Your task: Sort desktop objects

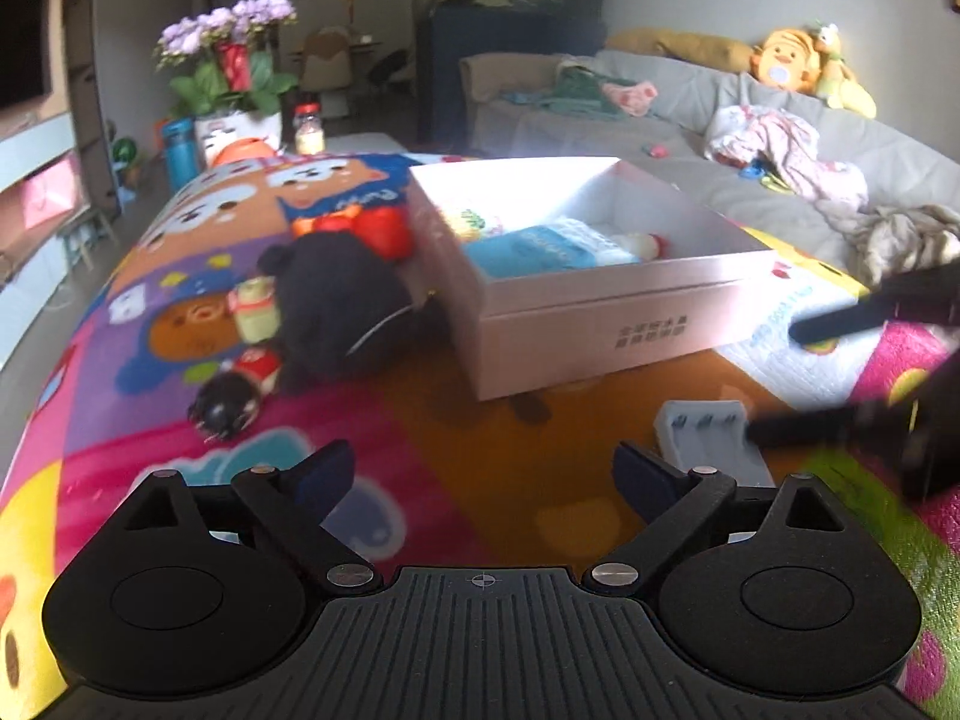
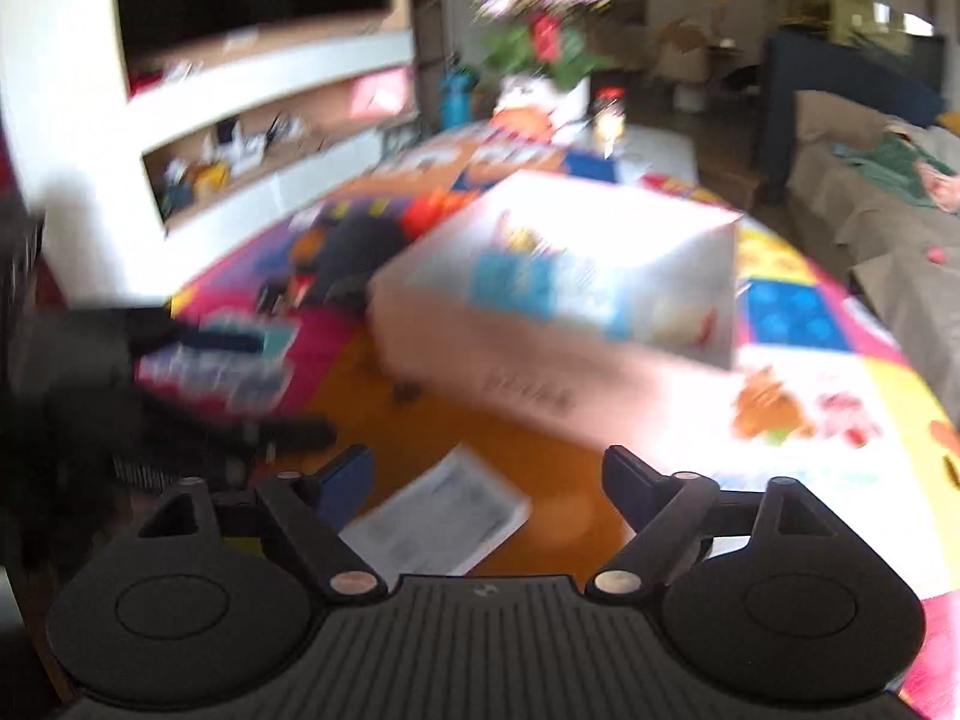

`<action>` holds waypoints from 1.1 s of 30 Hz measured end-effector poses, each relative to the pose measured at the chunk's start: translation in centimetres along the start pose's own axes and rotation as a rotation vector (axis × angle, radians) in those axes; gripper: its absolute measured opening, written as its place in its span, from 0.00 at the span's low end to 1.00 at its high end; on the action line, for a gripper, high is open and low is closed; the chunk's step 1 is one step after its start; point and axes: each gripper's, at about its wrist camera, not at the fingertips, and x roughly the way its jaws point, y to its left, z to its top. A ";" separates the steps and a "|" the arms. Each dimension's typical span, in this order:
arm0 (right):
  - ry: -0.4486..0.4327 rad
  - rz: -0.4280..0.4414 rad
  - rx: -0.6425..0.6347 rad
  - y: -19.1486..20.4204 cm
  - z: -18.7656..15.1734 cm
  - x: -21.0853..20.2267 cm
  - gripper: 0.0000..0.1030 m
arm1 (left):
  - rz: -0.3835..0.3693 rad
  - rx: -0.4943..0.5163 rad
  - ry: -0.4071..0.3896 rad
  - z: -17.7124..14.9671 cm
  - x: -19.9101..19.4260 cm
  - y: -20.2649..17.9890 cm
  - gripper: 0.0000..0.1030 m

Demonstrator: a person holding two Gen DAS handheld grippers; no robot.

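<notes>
Now a bright mat (image 1: 492,420) covers the counter; white box (image 1: 600,312) mid-surface, sofa (image 1: 690,138) beyond; both jaws wide, empty.

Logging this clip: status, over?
Both grippers, left and right, open, empty. Grey charger on mat, between right fingers. Box beyond; path unobstructed.

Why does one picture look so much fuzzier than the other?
Right wrist view: motion blur smears the white box and flowers. Left wrist view: sharper, though daylight glares off the box's far inside wall, and the fisheye lens bends the room's edges.
</notes>
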 end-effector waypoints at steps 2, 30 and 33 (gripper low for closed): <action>0.040 0.031 -0.009 0.8 -0.5 1.0 0.92 | 0.007 -0.027 -0.004 -0.3 -0.7 0.9 0.96; -0.132 -0.186 -0.150 -1.0 8.4 -1.7 0.92 | -0.057 -0.117 -0.059 -1.5 -2.1 0.4 0.98; -0.088 -0.198 -0.062 -3.2 10.5 1.4 1.00 | -0.003 -0.105 -0.072 -1.6 -1.7 0.8 0.98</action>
